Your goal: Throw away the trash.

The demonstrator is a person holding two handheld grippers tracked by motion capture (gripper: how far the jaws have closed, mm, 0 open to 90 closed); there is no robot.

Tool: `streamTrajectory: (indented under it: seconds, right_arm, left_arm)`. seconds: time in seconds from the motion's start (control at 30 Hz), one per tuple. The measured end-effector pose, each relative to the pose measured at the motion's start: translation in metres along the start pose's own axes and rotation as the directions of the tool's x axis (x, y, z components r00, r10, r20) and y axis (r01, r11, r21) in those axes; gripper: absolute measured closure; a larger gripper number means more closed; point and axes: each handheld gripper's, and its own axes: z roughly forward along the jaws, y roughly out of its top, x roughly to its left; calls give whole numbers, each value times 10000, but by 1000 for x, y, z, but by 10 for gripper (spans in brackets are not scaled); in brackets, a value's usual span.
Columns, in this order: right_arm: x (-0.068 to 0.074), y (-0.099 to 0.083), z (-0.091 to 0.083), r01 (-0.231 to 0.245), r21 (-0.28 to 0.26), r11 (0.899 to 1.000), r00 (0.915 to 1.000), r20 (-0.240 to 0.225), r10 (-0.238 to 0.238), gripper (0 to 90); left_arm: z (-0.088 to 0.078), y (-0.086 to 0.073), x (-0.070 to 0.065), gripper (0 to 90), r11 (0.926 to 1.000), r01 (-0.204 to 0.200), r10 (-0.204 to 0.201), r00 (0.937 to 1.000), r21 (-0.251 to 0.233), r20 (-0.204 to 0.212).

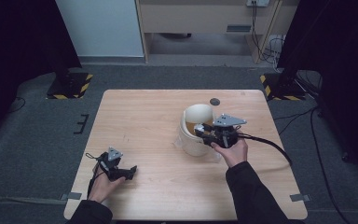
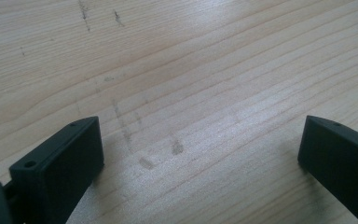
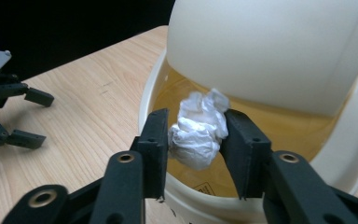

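Our right gripper (image 3: 195,135) clenches a crumpled white paper wad (image 3: 198,129) over the cream lidded plastic bin (image 1: 193,140), seemingly for disposal; our left gripper (image 1: 121,171) rests released near the tabletop's (image 1: 135,121) front-left corner.

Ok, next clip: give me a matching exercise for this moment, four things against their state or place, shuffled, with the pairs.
Things:
1. left gripper
2. right gripper
3. crumpled white wad
4. cream bin

States or places:
A. stands on the table with its lid swung up
B. jaws apart over bare wood, holding nothing
C. pinched between two black jaws, over the bin's opening
D. shut on something at the bin's mouth

Pairs: 1-B, 2-D, 3-C, 4-A
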Motion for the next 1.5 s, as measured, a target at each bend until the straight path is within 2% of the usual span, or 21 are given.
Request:
streamTrajectory:
  seconds: [0.33, 0.6, 0.67, 0.8, 0.93, 1.2, 1.33, 1.5]
  right_arm:
    - [0, 2, -7, -113, -251, 9996, 9999, 3, 113, 571]
    - [2, 4, -26, -159, -571, 9982, 9999, -33, 157, 502]
    - [4, 2, -35, -57, -580, 9983, 10000, -67, 53, 452]
    - [1, -7, -47, -394, -736, 9965, 9991, -151, 384, 407]
    - [-5, -23, -57, -487, -528, 9974, 9988, 40, 490, 375]
    - [-24, -56, -72, -971, 36, 9953, 9938, 546, 968, 294]
    - [-32, -69, -71, -1252, 526, 9907, 9881, 968, 1197, 255]
    - [-44, -83, -68, -1303, 1134, 9850, 9833, 1422, 1137, 228]
  left_arm:
    - [0, 0, 0, 0, 10000, -1, 1, 10000, 0, 2]
    - [0, 0, 0, 0, 10000, 0, 0, 10000, -1, 0]
    - [0, 0, 0, 0, 10000, 0, 0, 10000, -3, -1]
    - [0, 0, 0, 0, 10000, -1, 1, 10000, -2, -4]
    - [0, 0, 0, 0, 10000, 1, -1, 10000, -4, -5]
    - [0, 0, 0, 0, 10000, 12, -12, 10000, -9, -21]
    - [0, 0, -1, 0, 10000, 18, -18, 10000, -10, -24]
    - [0, 0, -1, 0, 10000, 20, -20, 10000, -9, -25]
